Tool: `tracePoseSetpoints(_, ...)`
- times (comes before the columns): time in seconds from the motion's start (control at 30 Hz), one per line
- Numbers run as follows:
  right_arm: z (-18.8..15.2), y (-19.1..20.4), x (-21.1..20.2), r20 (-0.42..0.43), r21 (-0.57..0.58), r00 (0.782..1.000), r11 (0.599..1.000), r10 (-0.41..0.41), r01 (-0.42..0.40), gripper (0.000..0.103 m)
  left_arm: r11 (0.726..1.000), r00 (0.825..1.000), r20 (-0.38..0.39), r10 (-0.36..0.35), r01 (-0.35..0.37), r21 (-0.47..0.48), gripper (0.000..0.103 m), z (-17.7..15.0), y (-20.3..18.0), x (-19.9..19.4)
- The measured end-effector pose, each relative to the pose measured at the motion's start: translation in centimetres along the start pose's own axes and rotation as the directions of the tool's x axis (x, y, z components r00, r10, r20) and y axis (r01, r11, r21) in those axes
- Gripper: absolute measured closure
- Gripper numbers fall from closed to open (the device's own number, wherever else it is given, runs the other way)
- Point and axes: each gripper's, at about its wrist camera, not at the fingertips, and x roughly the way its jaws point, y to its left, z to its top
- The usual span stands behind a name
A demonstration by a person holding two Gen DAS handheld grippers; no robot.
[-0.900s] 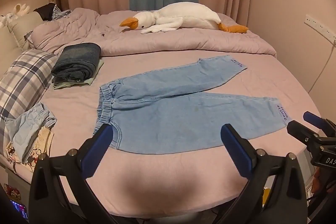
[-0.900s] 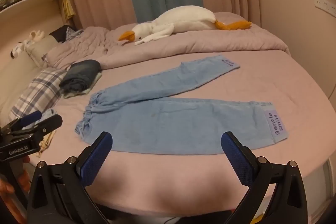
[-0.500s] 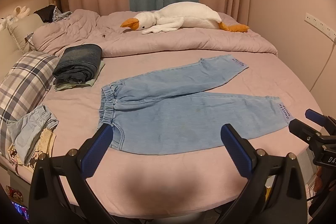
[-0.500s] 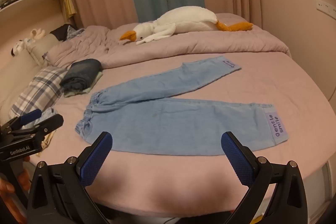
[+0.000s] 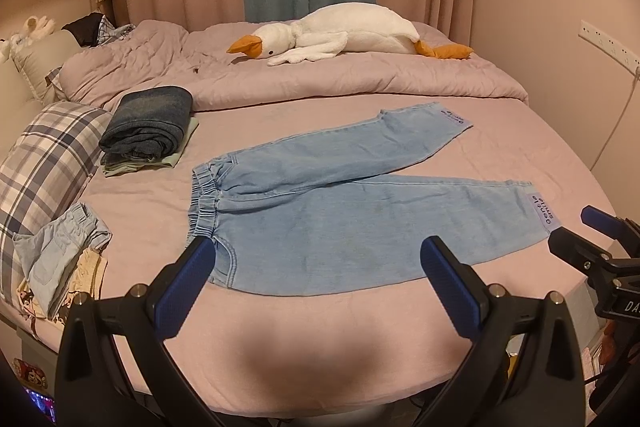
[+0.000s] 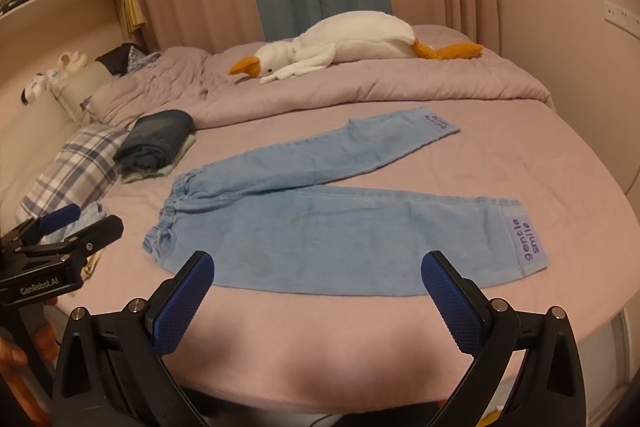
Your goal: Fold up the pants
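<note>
Light blue denim pants [image 5: 340, 211] lie flat on the pink bed, waistband to the left, legs spread to the right in a V; they also show in the right wrist view [image 6: 332, 223]. A purple label [image 6: 526, 241] sits on the near leg's cuff. My left gripper [image 5: 320, 279] is open and empty, above the near edge of the pants by the waistband side. My right gripper [image 6: 320, 291] is open and empty, above the near leg's edge. The right gripper also shows at the right edge of the left wrist view [image 5: 592, 247], near the near cuff.
A folded stack of dark jeans [image 5: 150, 125] lies left of the pants. A plaid pillow [image 5: 44, 163] and loose clothes [image 5: 60, 259] are at the left. A white goose plush [image 5: 340, 35] lies on the rolled quilt behind. The bed's front edge [image 5: 320, 387] is close below.
Both views have shifted slightly: the grippers moved a little forward and up over the bed. The pants have not moved. Both grippers stay open.
</note>
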Motion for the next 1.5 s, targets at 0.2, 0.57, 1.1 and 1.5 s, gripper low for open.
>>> tracePoseSetpoints(0.2,-0.1,-0.1,0.0,0.001,0.0,1.0,1.0,0.002,-0.002,0.0,1.0,1.0,0.0,0.009,-0.009,0.019,0.0,0.0,-0.3,0.1)
tracePoseSetpoints(0.57,-0.1,0.0,-0.1,-0.002,0.002,1.0,1.0,0.001,-0.001,0.0,1.0,1.0,0.007,-0.001,0.001,0.009,0.0,-0.1,-0.3,0.0)
tracePoseSetpoints(1.1,-0.7,0.5,0.8,-0.011,-0.013,1.0,1.0,-0.008,0.008,0.0,0.992,0.994,-0.049,-0.101,0.097,-0.082,0.001,-0.8,2.2,2.4)
tracePoseSetpoints(1.5,-5.4,4.9,9.4,-0.092,-0.289,0.995,0.957,-0.026,-0.001,0.013,0.768,0.923,-0.263,-0.281,0.053,-0.639,0.006,-8.9,13.8,13.4)
